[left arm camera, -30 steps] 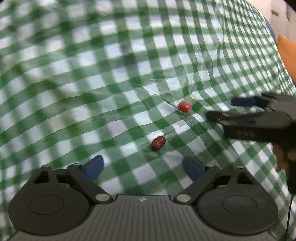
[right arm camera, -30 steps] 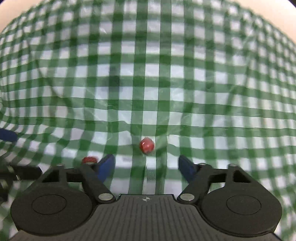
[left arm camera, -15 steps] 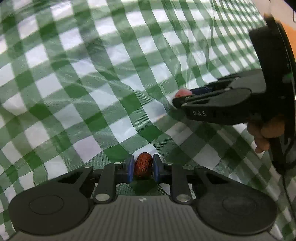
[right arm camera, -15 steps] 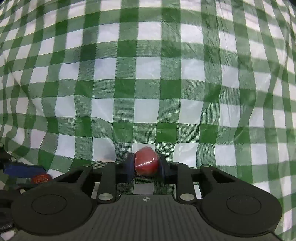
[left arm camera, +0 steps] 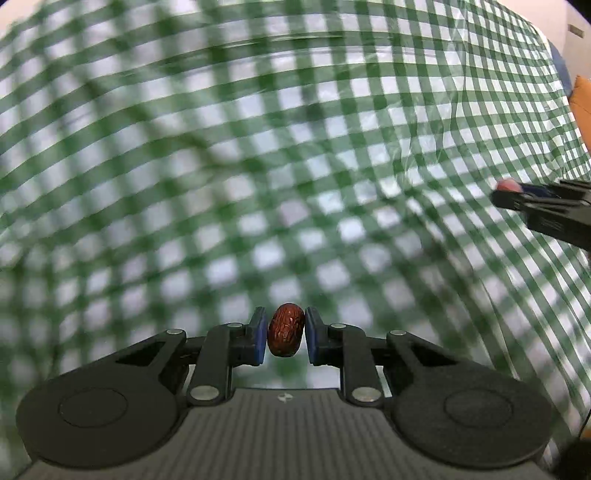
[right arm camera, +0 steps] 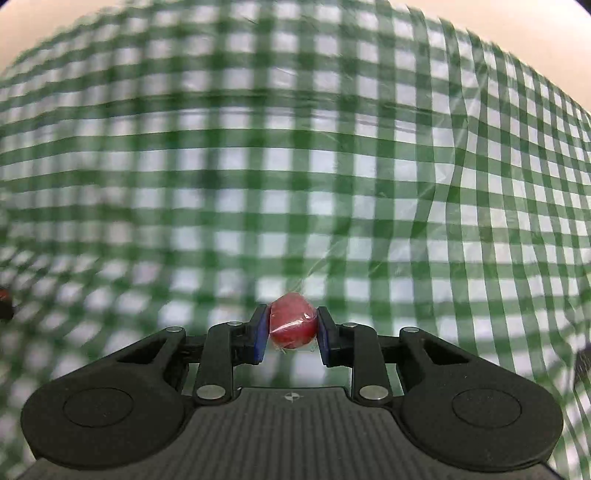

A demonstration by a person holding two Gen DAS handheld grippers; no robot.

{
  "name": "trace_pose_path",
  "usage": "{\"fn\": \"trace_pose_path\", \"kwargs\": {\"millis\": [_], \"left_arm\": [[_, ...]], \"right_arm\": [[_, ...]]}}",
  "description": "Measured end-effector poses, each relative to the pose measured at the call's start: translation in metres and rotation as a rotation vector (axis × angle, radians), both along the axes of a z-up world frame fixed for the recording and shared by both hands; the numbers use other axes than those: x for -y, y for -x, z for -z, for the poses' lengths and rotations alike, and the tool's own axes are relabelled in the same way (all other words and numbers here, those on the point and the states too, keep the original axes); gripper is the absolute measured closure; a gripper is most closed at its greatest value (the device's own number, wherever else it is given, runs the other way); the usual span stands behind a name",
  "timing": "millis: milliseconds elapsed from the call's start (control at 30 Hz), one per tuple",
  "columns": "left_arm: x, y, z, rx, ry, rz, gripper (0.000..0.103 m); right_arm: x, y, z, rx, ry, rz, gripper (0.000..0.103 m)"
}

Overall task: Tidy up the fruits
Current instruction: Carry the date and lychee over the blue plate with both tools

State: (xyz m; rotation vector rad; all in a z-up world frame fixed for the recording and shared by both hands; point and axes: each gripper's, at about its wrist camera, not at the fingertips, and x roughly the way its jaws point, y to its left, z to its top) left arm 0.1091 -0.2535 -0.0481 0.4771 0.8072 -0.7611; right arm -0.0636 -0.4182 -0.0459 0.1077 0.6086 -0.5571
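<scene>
My left gripper (left arm camera: 285, 336) is shut on a dark red wrinkled date (left arm camera: 286, 335) and holds it above the green checked tablecloth (left arm camera: 258, 166). My right gripper (right arm camera: 291, 333) is shut on a brighter red fruit in clear wrap (right arm camera: 293, 325), also lifted off the cloth. In the left wrist view the right gripper (left arm camera: 517, 194) shows at the far right with the red fruit (left arm camera: 509, 184) at its tip. The cloth is blurred in both views.
The green and white checked tablecloth (right arm camera: 332, 166) fills both views, with wrinkles on its right side. An orange object (left arm camera: 583, 107) sits at the far right edge beyond the table. A pale wall (right arm camera: 480, 22) lies behind the table's far edge.
A second ago both fruits lay on the cloth between open fingers. Both grippers closed on them half a second ago and have since lifted away from the cloth.
</scene>
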Motion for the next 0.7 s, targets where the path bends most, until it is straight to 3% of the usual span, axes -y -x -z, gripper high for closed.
{"fn": "trace_pose_path", "kwargs": {"millis": [367, 533, 700], "left_arm": [[-0.188, 0.093, -0.057, -0.067, 0.029, -0.167, 0.080], [-0.253, 0.122, -0.066, -0.079, 0.032, -0.244, 0.080], [-0.299, 0.146, -0.070, -0.058, 0.046, -0.296, 0.080]], "right_arm": [[-0.201, 0.057, -0.060, 0.034, -0.141, -0.191, 0.075], [-0.281, 0.060, -0.069, 0.001, -0.219, -0.314, 0.075], [-0.344, 0.083, -0.070, -0.030, -0.213, -0.403, 0.075]]}}
